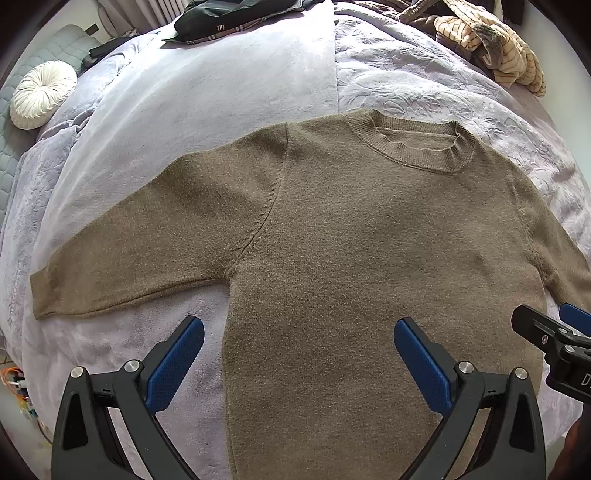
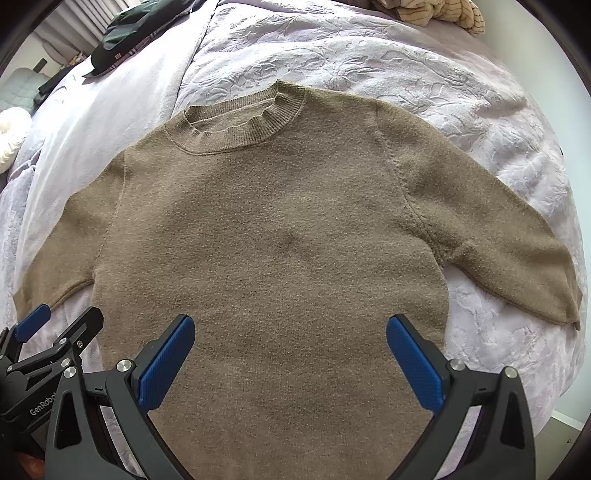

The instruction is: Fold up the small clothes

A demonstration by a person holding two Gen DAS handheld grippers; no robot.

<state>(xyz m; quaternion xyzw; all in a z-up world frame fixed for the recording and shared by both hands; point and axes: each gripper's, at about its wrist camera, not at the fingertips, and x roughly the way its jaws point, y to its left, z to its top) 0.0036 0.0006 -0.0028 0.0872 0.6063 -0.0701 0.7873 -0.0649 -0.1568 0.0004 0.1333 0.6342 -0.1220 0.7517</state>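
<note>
An olive-brown knitted sweater (image 1: 351,240) (image 2: 273,236) lies flat on the bed, front up, collar (image 1: 417,147) (image 2: 236,122) at the far end and both sleeves spread out to the sides. My left gripper (image 1: 299,332) hovers open over the sweater's lower left part, its blue pads wide apart with nothing between them. Over the lower middle of the sweater my right gripper (image 2: 290,328) also stands open and empty. Each gripper shows at the edge of the other's view: the right gripper (image 1: 557,332) and the left gripper (image 2: 59,325).
The sweater rests on a lilac embossed bedspread (image 1: 424,66) (image 2: 369,51) with a plain pale sheet (image 1: 221,85) beside it. A dark garment (image 1: 229,18) (image 2: 129,37) and a striped beige heap (image 1: 487,44) (image 2: 436,11) lie at the far end. A round white cushion (image 1: 40,94) sits far left.
</note>
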